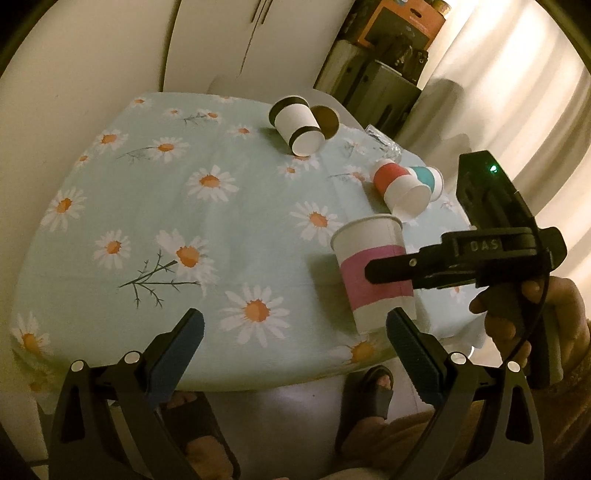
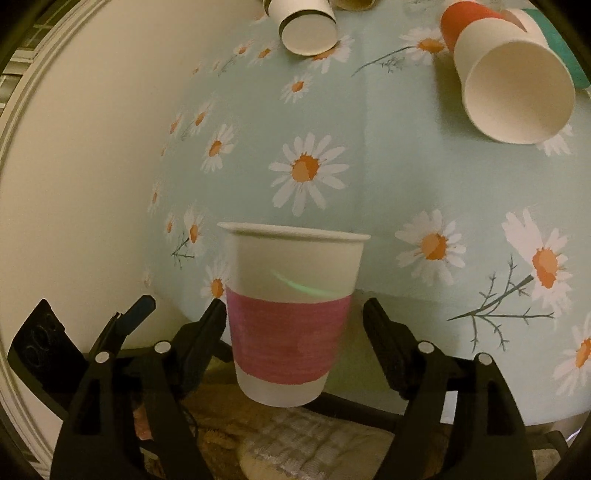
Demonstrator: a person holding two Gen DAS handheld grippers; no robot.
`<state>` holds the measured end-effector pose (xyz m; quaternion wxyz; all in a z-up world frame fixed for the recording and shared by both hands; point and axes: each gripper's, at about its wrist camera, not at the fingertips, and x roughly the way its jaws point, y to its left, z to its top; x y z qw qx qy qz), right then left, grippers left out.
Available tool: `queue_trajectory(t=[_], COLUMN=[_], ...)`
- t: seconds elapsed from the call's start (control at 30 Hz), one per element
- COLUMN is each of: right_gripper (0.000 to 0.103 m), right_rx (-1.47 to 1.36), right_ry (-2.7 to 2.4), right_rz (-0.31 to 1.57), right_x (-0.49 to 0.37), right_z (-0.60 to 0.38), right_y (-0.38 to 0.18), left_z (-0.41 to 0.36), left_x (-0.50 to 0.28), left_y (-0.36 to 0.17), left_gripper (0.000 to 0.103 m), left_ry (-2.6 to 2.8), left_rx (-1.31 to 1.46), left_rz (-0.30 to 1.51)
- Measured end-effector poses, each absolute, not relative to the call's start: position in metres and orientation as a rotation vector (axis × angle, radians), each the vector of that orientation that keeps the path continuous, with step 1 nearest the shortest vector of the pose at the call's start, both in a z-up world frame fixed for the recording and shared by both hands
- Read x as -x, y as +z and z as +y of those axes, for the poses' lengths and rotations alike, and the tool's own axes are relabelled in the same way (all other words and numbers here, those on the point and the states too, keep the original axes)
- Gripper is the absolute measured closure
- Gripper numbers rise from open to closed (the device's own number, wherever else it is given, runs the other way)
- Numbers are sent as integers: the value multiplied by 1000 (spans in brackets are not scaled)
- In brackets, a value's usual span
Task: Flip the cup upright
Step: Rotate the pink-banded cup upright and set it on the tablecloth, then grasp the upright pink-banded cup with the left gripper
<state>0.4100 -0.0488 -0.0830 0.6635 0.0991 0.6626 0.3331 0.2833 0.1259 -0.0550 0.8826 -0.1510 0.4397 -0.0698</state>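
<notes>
A white paper cup with a pink band (image 1: 373,273) (image 2: 291,314) is upright, mouth up, near the table's front right edge. My right gripper (image 2: 295,314) (image 1: 384,273) has a finger on each side of it; the left finger touches the pink band, and a gap shows between the cup and the right finger. My left gripper (image 1: 295,332) is open and empty, low over the front edge, left of the cup. Its right fingertip (image 1: 400,325) is close to the cup's base.
A black-banded white cup (image 1: 299,127) (image 2: 306,26) lies on its side at the back beside a brown cup (image 1: 327,120). A red-banded cup (image 1: 400,192) (image 2: 509,85) and a teal one (image 1: 428,177) lie on their sides at right. The tablecloth (image 1: 184,184) has daisies. Feet show below.
</notes>
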Motion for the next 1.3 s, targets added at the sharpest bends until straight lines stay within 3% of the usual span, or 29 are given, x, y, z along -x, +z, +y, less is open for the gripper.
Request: queue_trajectory(t=[0.73, 1.03, 1.3], right_gripper=[25, 25, 24], right_rx=[-334, -338, -401], right_ry=[804, 805, 779], right_rz=[1304, 1230, 1199], right_x=[-388, -388, -388], right_z=[-126, -161, -200], right_y=[-30, -8, 0], left_z=[105, 77, 43], left_x=[-281, -326, -358], left_y=[-50, -50, -41], left_gripper=[7, 7, 7], left_ry=[-149, -191, -125], left_rx=[259, 372, 288], left_rz=[893, 1134, 1271])
